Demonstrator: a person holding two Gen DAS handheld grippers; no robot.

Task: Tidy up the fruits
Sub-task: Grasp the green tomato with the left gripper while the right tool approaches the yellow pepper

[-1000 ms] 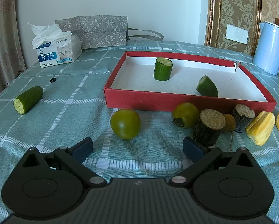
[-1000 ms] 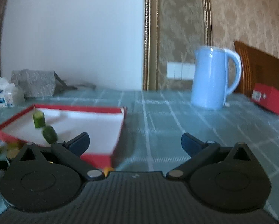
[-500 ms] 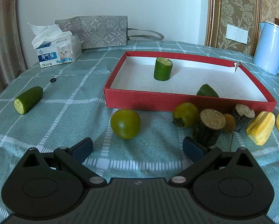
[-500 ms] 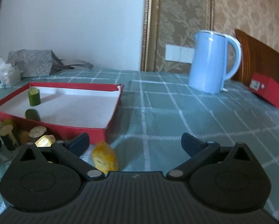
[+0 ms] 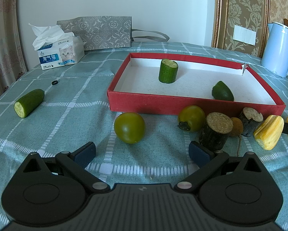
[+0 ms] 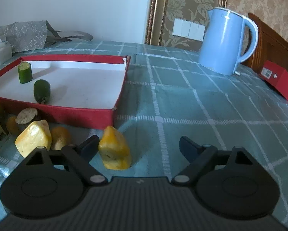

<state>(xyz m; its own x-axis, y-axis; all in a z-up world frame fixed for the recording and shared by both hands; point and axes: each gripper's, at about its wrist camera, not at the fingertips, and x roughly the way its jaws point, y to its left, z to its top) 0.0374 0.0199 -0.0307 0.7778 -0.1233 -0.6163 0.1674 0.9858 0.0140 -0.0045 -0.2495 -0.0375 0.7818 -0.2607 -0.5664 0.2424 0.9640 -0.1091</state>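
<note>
My left gripper [image 5: 142,152] hangs open over the cloth, just short of a green tomato [image 5: 129,127]; nothing is between its fingers. A second tomato [image 5: 191,117], dark log pieces [image 5: 216,130] and a yellow piece [image 5: 269,131] lie in front of the red box [image 5: 182,105]. Inside the box stand an upright cucumber piece [image 5: 168,70] and a cucumber end [image 5: 222,91]. My right gripper [image 6: 139,147] is low over the cloth with its jaws closing. A yellow fruit piece [image 6: 115,148] sits between them beside the left finger; the right finger is well clear of it.
Another cucumber piece [image 5: 29,102] lies on the cloth at the left. A tissue box [image 5: 60,54] and a grey bag [image 5: 97,31] stand at the back. A blue kettle [image 6: 226,42] and a red carton [image 6: 278,80] are to the right. Two more yellow pieces [image 6: 33,140] lie left of my right gripper.
The right gripper sank and tipped down, bringing the yellow piece between its jaws, which have narrowed. The cucumber end in the box shifted slightly. The left gripper stayed still.
</note>
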